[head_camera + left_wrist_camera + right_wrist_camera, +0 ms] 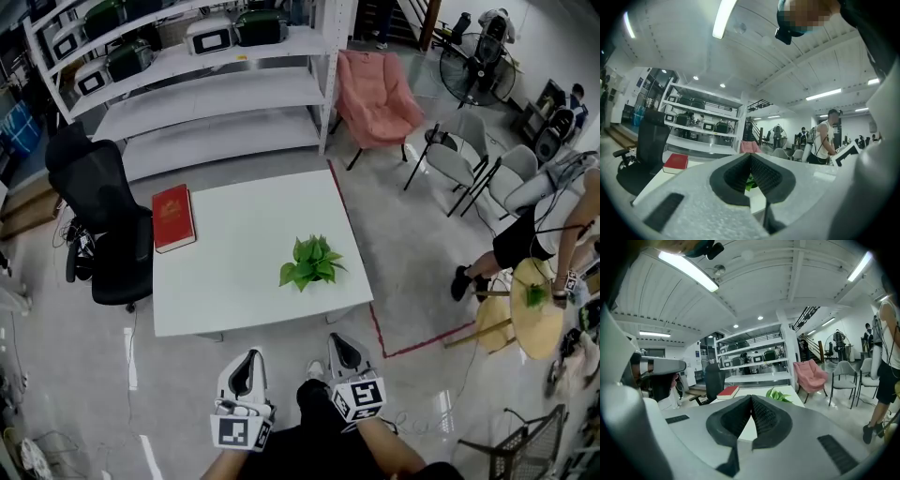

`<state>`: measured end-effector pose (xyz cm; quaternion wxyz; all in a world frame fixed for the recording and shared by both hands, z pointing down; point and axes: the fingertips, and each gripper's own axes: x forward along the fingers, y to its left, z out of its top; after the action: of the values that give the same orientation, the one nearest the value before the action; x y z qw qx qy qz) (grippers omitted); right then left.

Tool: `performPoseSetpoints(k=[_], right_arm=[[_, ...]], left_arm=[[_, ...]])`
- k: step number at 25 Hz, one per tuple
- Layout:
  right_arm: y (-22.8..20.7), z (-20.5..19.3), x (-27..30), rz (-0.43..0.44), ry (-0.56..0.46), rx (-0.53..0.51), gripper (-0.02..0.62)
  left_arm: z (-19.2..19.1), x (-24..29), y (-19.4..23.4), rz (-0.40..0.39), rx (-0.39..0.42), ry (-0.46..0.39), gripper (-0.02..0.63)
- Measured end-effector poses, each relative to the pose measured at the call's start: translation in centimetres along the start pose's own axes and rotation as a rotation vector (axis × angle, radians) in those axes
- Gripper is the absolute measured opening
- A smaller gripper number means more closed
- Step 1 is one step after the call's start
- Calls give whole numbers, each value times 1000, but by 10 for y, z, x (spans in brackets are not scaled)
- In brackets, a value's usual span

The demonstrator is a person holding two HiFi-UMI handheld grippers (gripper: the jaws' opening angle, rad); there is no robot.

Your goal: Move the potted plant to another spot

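The potted plant, small with bright green leaves, stands on the white table near its front right corner. Both grippers hang below the table's front edge, apart from the plant. My left gripper is shut with nothing in it. So is my right gripper, which sits closer to the plant. In the left gripper view the jaws meet at their tips, and a bit of the plant shows behind them. In the right gripper view the plant shows just past the shut jaws.
A red book lies on the table's left side. A black office chair stands left of the table, white shelves behind it, a pink armchair back right. Grey chairs, a person and a round wooden table are at right.
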<state>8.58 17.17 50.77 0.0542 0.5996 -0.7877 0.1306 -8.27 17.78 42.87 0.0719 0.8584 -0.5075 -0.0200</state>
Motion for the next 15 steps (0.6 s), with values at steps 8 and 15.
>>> performPoseSetpoints(k=[8, 15], right_arm=[[-62, -18, 46, 69, 53, -4, 12], [-79, -28, 79, 176, 165, -78, 11]], left_arm=[[-7, 66, -17, 59, 12, 17, 14], [-9, 88, -27, 84, 19, 32, 14]])
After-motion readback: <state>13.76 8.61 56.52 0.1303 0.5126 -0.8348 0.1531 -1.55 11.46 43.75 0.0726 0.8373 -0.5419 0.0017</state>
